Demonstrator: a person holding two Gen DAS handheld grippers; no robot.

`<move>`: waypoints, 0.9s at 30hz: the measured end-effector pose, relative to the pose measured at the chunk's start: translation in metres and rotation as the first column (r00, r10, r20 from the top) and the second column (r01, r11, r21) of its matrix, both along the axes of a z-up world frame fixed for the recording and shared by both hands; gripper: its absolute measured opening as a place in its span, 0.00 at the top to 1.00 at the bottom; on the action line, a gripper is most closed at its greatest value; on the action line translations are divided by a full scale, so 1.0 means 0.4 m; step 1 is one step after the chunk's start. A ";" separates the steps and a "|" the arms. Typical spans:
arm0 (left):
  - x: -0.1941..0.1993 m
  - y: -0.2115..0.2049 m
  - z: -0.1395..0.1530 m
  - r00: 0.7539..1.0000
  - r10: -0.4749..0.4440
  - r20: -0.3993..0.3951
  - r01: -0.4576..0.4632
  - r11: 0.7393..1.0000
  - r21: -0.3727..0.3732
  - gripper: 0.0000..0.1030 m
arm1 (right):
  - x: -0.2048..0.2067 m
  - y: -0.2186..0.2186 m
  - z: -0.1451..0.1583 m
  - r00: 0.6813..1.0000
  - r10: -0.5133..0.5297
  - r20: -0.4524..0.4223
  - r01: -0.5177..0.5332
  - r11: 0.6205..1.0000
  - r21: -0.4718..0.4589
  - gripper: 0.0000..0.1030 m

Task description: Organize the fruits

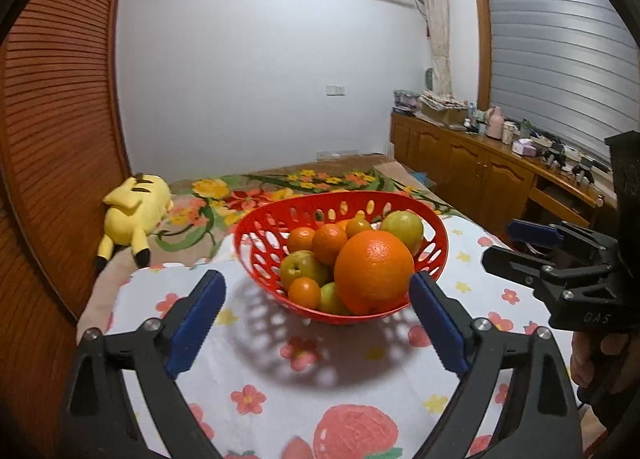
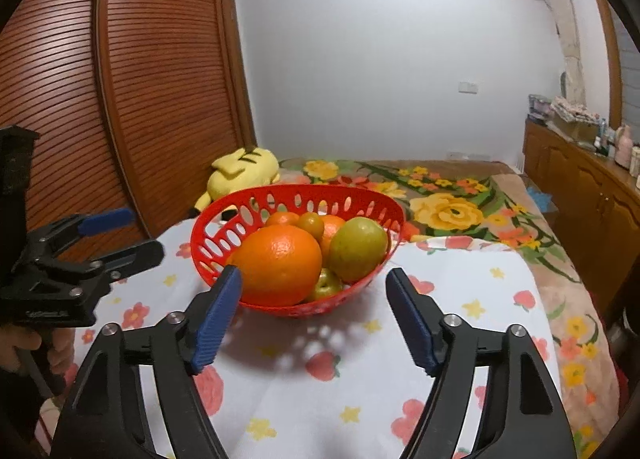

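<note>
So the fruit is all sitting in a red basket (image 1: 256, 243), one of those plastic ones with oval holes punched around the wall. Biggest thing in there is an orange (image 1: 374, 271) right at the near rim, bright and dimply, with a few small tangerines (image 1: 329, 243) packed behind and beside it, plus some yellow-green apples (image 1: 403, 227), one of them stem-dimple up on the left (image 1: 303, 269). The basket is on a white sheet (image 1: 280, 379) printed with strawberries and little flowers, spread over a bed, and it throws a hole-patterned shadow on the cloth. The left hand-held gripper (image 1: 316, 299) has its blue pads spread wide just short of the basket, nothing between them. The right hand-held gripper (image 2: 314, 299) is also spread open and empty, its left pad in line with the orange from its own view. Further back there's a floral blanket (image 2: 448, 211) and a yellow plush (image 1: 134, 211) lying by the slatted wooden wardrobe (image 1: 52, 99).
</note>
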State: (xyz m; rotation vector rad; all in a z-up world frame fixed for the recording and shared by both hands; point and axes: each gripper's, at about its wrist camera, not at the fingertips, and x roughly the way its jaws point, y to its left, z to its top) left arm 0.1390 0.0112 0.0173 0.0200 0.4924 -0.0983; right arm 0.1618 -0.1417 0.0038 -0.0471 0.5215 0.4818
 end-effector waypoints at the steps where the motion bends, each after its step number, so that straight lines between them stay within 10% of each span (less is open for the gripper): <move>1: -0.008 0.002 0.002 1.000 0.008 0.004 -0.008 1.000 0.002 0.06 | -0.007 -0.001 0.001 1.000 -0.005 0.006 0.005 1.000 0.001 0.22; 27: -0.153 -0.013 0.007 0.998 0.065 0.024 -0.064 0.997 -0.033 0.05 | -0.140 -0.048 0.041 0.987 -0.123 0.100 0.121 0.992 0.024 0.12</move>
